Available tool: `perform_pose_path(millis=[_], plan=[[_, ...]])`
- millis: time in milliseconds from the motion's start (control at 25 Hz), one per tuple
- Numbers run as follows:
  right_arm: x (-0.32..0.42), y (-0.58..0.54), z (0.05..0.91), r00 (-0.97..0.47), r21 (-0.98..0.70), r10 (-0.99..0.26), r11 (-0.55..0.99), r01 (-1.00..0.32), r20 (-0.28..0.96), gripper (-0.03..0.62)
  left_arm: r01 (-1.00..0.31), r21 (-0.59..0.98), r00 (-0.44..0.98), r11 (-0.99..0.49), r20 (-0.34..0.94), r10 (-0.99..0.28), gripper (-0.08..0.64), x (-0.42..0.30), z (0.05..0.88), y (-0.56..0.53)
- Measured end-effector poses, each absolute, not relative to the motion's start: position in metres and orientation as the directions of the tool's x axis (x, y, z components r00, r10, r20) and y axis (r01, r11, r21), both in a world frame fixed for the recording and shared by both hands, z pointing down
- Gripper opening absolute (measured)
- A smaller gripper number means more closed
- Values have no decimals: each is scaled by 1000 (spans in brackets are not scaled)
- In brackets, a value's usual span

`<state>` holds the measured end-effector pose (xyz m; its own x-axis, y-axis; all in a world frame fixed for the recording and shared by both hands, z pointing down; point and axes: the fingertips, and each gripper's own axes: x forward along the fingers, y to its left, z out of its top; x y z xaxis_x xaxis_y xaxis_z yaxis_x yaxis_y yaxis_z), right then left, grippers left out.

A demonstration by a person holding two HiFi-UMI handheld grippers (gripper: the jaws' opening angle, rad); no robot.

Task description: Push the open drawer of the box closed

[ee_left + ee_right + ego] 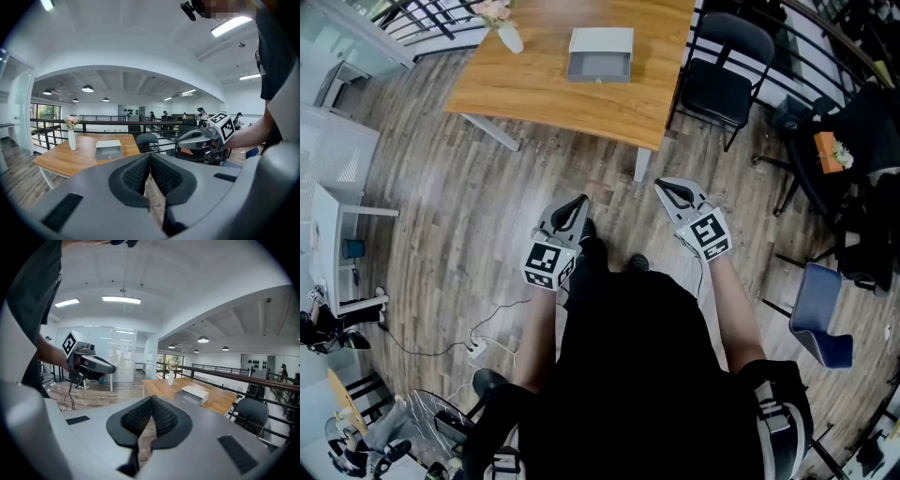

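Currently nothing done: drawer (pixel 599 66) of box (pixel 601 41) stands open; my left gripper (pixel 578 202) and right gripper (pixel 668 188), jaws together, empty, hang well short.

Table (pixel 546 92) far edge beyond head view's top; drawer (pixel 598 67) interior too small.

I note one wooden table (pixel 544 89) standing on white legs (pixel 490 131) on the plank floor (pixel 459 234). Two items rest directly on its top. A grey box (pixel 601 42) sits toward the far edge, and its drawer (pixel 599 66) is pulled out toward my side. A white vase (pixel 511 37) holding flowers (pixel 495 11) stands upright near the far left corner, well apart from the box. The near half of the tabletop is bare wood.
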<state>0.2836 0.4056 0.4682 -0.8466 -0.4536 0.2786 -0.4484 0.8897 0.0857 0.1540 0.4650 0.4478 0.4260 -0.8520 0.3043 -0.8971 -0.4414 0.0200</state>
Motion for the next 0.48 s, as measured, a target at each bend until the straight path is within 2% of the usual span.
perform_pose_path(millis=[480], plan=[[263,404,485,-831,55,-482,872,-487,278,15,-895,23,430,-445,305,-850,26,118,457,466]])
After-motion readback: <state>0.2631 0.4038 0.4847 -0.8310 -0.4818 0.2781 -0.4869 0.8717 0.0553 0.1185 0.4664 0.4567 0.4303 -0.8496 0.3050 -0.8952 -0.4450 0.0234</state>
